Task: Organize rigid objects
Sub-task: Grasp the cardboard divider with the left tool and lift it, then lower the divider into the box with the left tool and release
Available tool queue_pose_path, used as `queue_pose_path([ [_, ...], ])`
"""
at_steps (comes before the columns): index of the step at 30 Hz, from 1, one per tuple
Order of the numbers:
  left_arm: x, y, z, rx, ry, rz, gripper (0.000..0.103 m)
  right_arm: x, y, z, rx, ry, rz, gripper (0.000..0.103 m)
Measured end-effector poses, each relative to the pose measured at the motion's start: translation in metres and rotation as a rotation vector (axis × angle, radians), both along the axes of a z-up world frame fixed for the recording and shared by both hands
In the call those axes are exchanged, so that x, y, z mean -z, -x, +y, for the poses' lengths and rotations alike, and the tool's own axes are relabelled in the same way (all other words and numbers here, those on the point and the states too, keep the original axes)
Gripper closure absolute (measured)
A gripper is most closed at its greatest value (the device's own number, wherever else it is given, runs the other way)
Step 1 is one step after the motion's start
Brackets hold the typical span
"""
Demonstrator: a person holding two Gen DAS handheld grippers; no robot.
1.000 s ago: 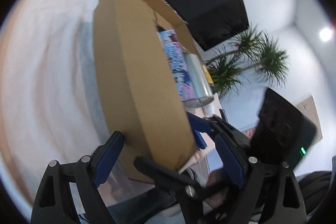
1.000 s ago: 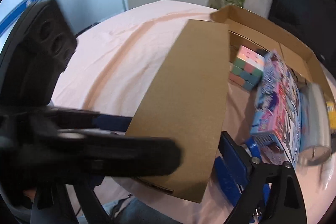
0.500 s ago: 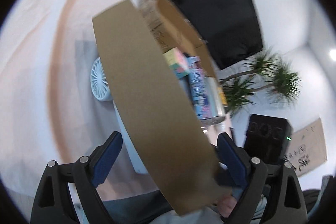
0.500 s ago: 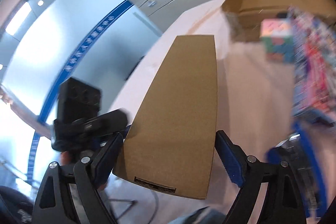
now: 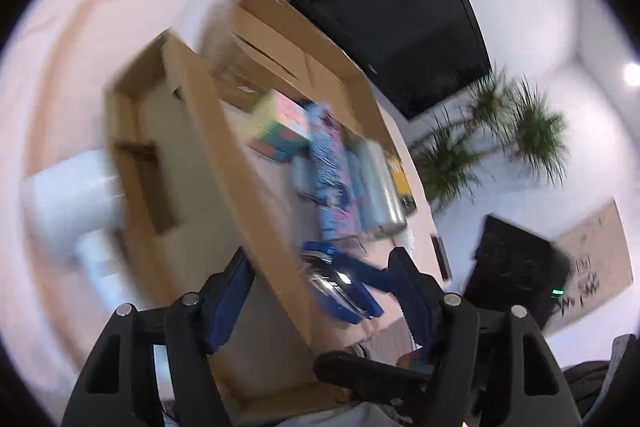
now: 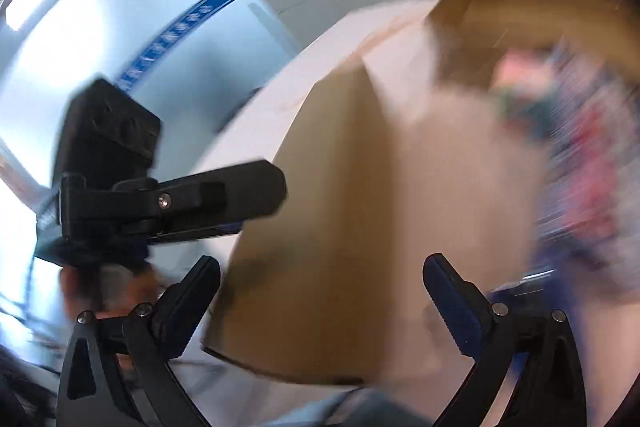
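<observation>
Seeing pale pink table (image 5: 60, 39) filling left of frame, black screen (image 5: 400, 27) upper right. Writing on blue wall stripe (image 6: 180, 23) too blurred for reading. Cardboard box (image 5: 280, 39) sitting centre; flap (image 5: 240, 179) rising between left gripper (image 5: 320, 301) jaws, closing, not yet pinching. Right gripper (image 6: 322, 293) jaws opening wide, flap between, untouched.
</observation>
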State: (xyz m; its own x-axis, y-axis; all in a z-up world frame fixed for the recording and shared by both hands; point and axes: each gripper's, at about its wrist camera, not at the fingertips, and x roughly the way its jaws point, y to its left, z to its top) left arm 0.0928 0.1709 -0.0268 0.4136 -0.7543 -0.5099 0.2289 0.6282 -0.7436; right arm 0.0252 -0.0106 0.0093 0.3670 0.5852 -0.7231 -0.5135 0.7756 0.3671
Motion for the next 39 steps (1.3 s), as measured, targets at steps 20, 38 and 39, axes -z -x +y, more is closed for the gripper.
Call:
queue_pose_path([
  [20, 0.036, 0.013, -0.010, -0.121, -0.415, 0.152, 0.067, 0.054, -0.016, 0.019, 0.060, 0.243, 0.045, 0.090],
  [38, -0.161, -0.111, -0.057, -0.174, -0.628, -0.357, 0.086, -0.119, -0.130, -0.028, 0.269, 0.049, -0.273, 0.092],
  [39, -0.165, -0.131, -0.056, -0.168, -0.621, -0.343, 0.086, -0.124, -0.150, -0.029, 0.281, 0.046, -0.261, 0.092],
])
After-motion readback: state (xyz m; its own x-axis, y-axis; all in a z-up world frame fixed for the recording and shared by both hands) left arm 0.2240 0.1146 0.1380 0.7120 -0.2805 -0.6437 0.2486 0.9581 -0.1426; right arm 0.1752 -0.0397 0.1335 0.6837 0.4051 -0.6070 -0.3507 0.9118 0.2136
